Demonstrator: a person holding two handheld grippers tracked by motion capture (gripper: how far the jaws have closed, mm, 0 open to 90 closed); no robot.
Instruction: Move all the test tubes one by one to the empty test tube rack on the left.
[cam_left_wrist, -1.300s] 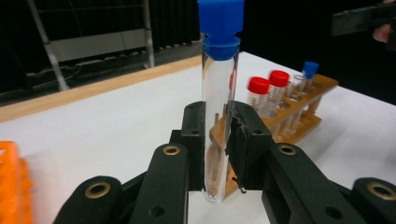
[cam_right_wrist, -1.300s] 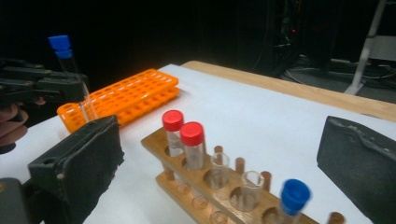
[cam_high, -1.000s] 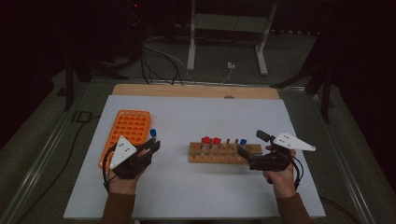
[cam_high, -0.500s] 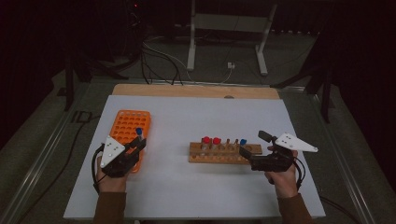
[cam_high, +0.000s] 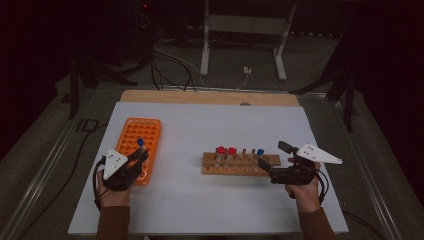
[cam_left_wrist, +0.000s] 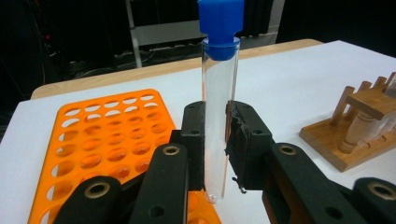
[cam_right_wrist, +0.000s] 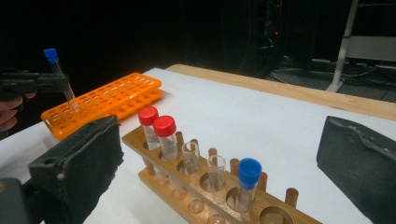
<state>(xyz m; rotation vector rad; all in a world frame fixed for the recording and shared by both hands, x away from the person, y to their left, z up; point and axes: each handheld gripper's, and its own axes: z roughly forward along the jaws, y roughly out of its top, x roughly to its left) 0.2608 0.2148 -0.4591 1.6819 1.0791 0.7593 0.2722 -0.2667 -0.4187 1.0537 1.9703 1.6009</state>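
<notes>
My left gripper (cam_left_wrist: 215, 140) is clamped on a blue-capped test tube (cam_left_wrist: 218, 102), pads squeezing the lower glass, tube upright, round bottom hanging just above the near edge of the orange rack (cam_left_wrist: 107, 140) at lower left of the left gripper view. Change since a second ago: in the high view that hand has slid from near the wooden rack out to frame left and dropped, so the tube (cam_high: 140, 145) now sits over the rack's (cam_high: 137, 135) lower right corner. To me that means the carry is done and what's left is lining up a hole and lowering. My right gripper (cam_right_wrist: 219, 158) is parked with jaws wide apart, nothing between them, at the right end of the wooden rack (cam_high: 240, 164) in mid-frame. View differences: the left gripper view gives tube tip against the holes, though not which hole it's over; the right gripper view shows the wooden rack holds two red-capped tubes (cam_right_wrist: 159, 133), two uncapped ones and one blue-capped tube (cam_right_wrist: 246, 182), and catches my left gripper (cam_right_wrist: 39, 83) far off at upper left, tube tilted slightly.
</notes>
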